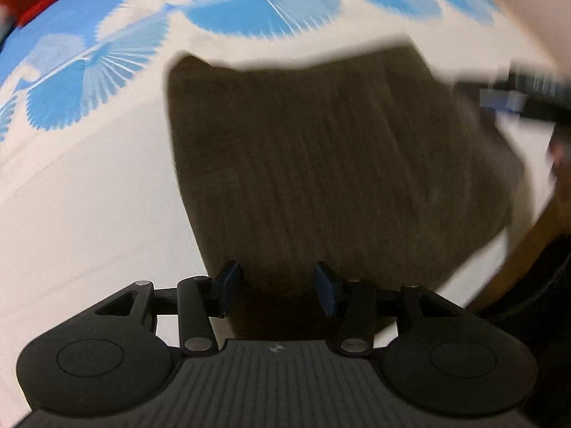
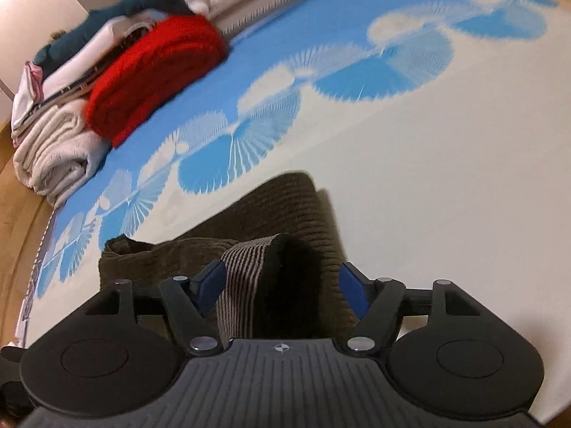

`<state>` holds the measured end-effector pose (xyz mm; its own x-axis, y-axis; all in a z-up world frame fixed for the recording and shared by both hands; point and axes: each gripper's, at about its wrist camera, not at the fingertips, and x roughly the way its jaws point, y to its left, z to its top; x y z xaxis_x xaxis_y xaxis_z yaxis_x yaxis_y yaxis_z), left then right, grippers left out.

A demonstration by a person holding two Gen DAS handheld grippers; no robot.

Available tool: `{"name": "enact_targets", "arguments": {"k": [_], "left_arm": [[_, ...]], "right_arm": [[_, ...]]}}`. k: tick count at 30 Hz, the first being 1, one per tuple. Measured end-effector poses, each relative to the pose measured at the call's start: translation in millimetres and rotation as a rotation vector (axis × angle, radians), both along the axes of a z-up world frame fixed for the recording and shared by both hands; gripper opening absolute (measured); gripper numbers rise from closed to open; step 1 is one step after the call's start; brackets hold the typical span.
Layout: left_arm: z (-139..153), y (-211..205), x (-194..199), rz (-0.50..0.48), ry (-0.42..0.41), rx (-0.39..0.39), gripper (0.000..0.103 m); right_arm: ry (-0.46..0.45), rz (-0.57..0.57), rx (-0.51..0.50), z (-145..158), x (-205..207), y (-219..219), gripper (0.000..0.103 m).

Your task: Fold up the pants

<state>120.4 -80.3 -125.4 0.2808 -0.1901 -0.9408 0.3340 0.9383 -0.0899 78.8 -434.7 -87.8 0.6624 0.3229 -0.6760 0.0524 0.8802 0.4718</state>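
Nearest, right gripper [image 2: 282, 285]: blue-padded fingers [image 2: 351, 290] spread wide, a bunched hem of the brown corduroy pants [image 2: 307, 214] lying between them with its striped lining [image 2: 239, 278] turned out; the pads stand clear of the cloth on both sides, so it reads as loose rather than pinched, though contact underneath cannot be told. Left gripper [image 1: 278, 283]: fingers likewise parted, straddling the near edge of the pants [image 1: 321, 164], no clamp evident. Item proper: pants lying on a bedspread [image 2: 446, 178], cream with blue fan motifs, already doubled into a compact, roughly square slab, the far edge slightly curled; the left view is motion-blurred, so fine creases are not legible. Handling note, as judgement: the fold appears well advanced, and the step in hand is the setting-down and squaring of the last layer. To do it well, keep both sets of fingers open while drawing back low and straight, so no pad snags the pile; tuck the striped lining under so it does not show; press the curled far edge flat. Beyond, at the head of the bed: a red knit [image 2: 157, 71], a rolled pale blanket [image 2: 57, 157] and stacked linens [image 2: 71, 60], well apart from the work.
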Motion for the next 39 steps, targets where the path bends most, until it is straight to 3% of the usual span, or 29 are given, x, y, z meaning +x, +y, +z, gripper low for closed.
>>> {"name": "enact_targets", "arguments": {"k": [5,7,9,12,13,15,16,18,19,21,22,23,24,27,31,34,35,36,39], "left_arm": [[26,26,28,0.194,-0.124,-0.107,0.054],[29,36,42,0.250,-0.145,-0.151,0.060],[25,45,60,0.325,-0.137,-0.177,0.065],[11,54,84,0.379,-0.091,-0.225,0.065],[5,55,93,0.390,-0.072,-0.223,0.066],[-2,57,101,0.406,-0.048,-0.222,0.066],[-3,60,103,0.411,-0.055,-0.232,0.066],[-3,65,110,0.415,-0.054,-0.285,0.066],[-6,66,114,0.419,-0.052,-0.302,0.065],[-9,62,117,0.392,-0.069,-0.286,0.065],[-12,57,119,0.371,-0.068,-0.276,0.066],[-15,51,120,0.349,-0.065,-0.269,0.065],[-18,46,121,0.334,-0.077,-0.249,0.066],[-24,41,121,0.301,-0.102,-0.197,0.069],[-17,53,119,0.339,-0.087,-0.236,0.069],[7,62,111,0.335,-0.158,-0.282,0.065],[14,63,108,0.322,-0.181,-0.297,0.061],[20,64,105,0.303,-0.199,-0.311,0.050],[18,59,102,0.236,-0.183,-0.317,0.022]], "right_arm": [[0.020,-0.039,0.096,-13,16,3,0.071],[0.017,-0.045,0.073,-14,16,6,0.068],[-0.009,-0.023,0.028,-10,15,14,0.057],[-0.058,0.010,-0.041,-1,12,21,0.025],[-0.083,0.013,-0.038,3,10,20,0.022],[-0.181,0.025,-0.006,18,0,17,0.016],[-0.281,0.052,-0.015,32,-10,18,0.007],[-0.432,0.086,-0.100,51,-26,26,0.007],[-0.449,0.079,-0.143,54,-27,29,0.007],[-0.329,0.035,-0.193,38,-12,26,0.007],[-0.206,0.011,-0.210,21,0,21,0.007],[-0.103,-0.016,-0.205,6,8,17,0.007],[-0.055,-0.050,-0.176,-4,12,10,0.008],[-0.095,-0.032,-0.220,3,13,17,0.011],[-0.147,-0.038,-0.250,17,1,15,0.026],[-0.241,-0.030,-0.229,34,-23,11,0.037],[-0.255,-0.005,-0.226,38,-30,11,0.039],[-0.258,0.031,-0.225,40,-36,15,0.040],[-0.177,0.156,-0.235,27,-47,28,0.040]]}}
